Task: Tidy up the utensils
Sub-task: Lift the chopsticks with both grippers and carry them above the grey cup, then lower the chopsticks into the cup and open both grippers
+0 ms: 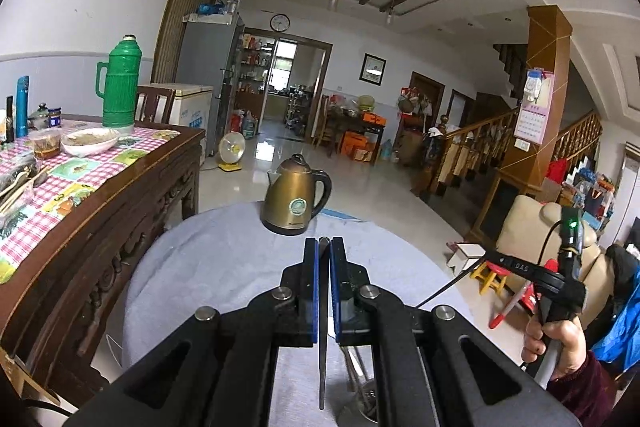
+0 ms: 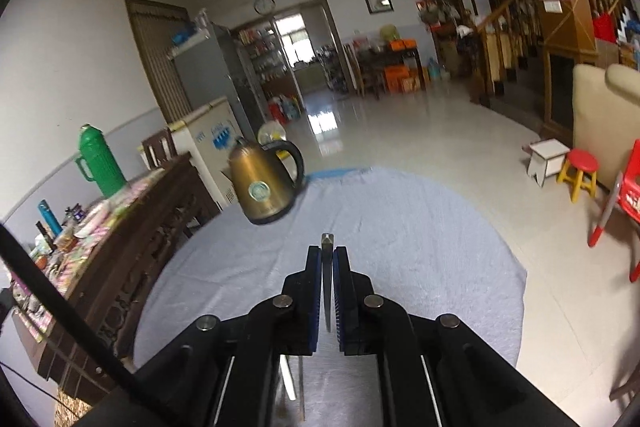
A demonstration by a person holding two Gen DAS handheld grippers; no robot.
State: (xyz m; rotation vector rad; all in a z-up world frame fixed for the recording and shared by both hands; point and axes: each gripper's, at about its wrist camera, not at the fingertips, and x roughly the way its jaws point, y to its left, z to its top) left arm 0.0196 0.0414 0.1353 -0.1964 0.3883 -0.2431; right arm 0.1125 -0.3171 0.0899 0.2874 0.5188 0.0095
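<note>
My left gripper (image 1: 324, 241) is shut on a thin dark utensil (image 1: 322, 367) that hangs down between the pads over the grey-clothed round table (image 1: 224, 267). Below it a perforated metal utensil holder (image 1: 366, 397) with metal handles shows between the arms. My right gripper (image 2: 327, 249) is shut on a slim metal utensil (image 2: 327, 281) whose tip pokes out past the fingertips. More metal utensils (image 2: 290, 383) show below it. The right gripper also appears at the right edge of the left wrist view (image 1: 560, 279), held by a hand.
A brass electric kettle (image 1: 295, 201) stands at the far side of the round table; it also shows in the right wrist view (image 2: 264, 183). A wooden side table (image 1: 120, 179) with a green thermos (image 1: 119, 87), bowl and jars stands at left. Stools (image 2: 576, 171) stand on the floor at right.
</note>
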